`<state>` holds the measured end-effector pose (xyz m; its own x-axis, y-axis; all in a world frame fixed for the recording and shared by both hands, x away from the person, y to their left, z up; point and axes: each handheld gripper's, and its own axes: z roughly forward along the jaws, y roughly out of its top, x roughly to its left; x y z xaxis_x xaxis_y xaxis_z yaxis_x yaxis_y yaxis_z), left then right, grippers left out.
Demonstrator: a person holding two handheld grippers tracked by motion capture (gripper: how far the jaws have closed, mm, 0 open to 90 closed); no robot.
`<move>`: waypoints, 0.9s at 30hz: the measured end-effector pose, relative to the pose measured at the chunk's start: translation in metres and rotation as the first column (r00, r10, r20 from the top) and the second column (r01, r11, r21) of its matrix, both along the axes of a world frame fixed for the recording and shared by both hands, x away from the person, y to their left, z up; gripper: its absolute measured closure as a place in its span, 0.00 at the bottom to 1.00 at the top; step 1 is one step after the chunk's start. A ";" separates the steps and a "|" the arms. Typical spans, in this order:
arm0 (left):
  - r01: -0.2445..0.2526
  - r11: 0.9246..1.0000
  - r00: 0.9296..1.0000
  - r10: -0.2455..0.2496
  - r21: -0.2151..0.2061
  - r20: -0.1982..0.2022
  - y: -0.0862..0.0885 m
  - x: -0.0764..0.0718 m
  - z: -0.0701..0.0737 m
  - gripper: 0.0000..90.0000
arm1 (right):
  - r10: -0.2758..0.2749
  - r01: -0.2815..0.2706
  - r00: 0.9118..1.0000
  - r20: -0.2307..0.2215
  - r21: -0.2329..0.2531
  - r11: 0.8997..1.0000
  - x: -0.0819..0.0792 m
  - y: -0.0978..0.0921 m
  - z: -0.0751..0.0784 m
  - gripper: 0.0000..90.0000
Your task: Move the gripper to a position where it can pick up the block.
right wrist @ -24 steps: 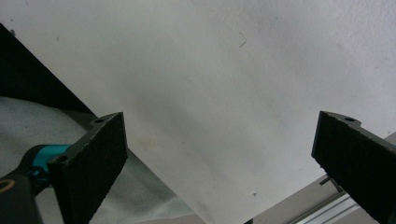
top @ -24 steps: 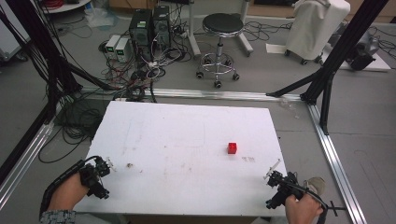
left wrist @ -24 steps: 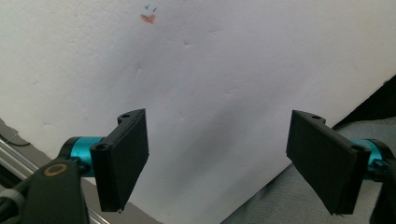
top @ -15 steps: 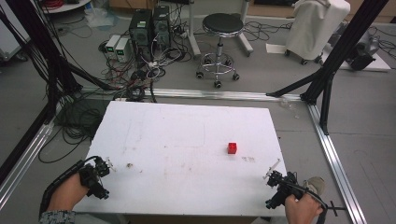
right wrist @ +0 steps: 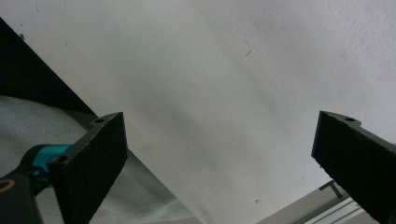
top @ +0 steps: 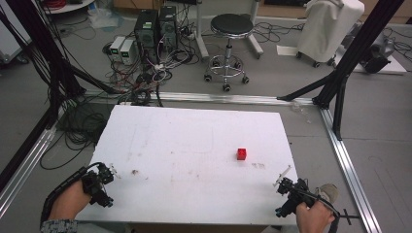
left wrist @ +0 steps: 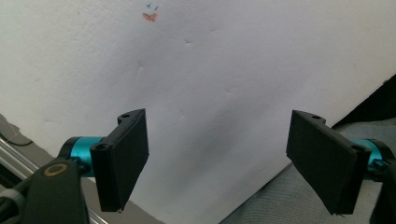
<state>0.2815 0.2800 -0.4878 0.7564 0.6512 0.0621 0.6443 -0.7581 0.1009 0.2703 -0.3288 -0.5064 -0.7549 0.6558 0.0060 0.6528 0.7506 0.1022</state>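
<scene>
table top [top: 194, 145] looks like matt white foam board or painted wood, can't tell which, kinda scuffed with little dents and a few stains. red block [top: 241, 154] looks like smooth plastic with a slight sheen. left gripper [left wrist: 224, 163] and right gripper [right wrist: 219, 163] both have matt black pads [left wrist: 126, 158] with a fine grainy texture, teal anodised-looking metal behind them. frame rails [top: 347, 160] are bare brushed aluminium, stool [top: 231, 24] has a black padded seat on chrome legs
</scene>
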 end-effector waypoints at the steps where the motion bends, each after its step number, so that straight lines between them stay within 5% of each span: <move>1: -0.002 1.000 1.000 0.002 -0.004 0.001 0.000 0.000 0.000 0.24 | -0.002 0.002 1.000 0.000 0.003 1.000 0.000 -0.001 0.000 0.03; 9: -0.006 1.000 1.000 0.006 -0.005 -0.002 0.001 0.000 -0.001 0.24 | 0.020 -0.022 0.999 0.032 0.053 0.998 0.008 -0.003 0.006 0.03; 27: -0.011 1.000 1.000 0.011 -0.002 -0.008 0.001 0.001 -0.004 0.24 | 0.148 -0.151 0.988 0.050 0.061 0.987 0.052 -0.007 0.022 0.03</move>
<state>0.2825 0.2809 -0.4913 0.7499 0.6593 0.0547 0.6531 -0.7510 0.0971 0.3221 -0.3362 -0.4847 -0.8449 0.5348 0.0081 0.5273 0.8303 0.1804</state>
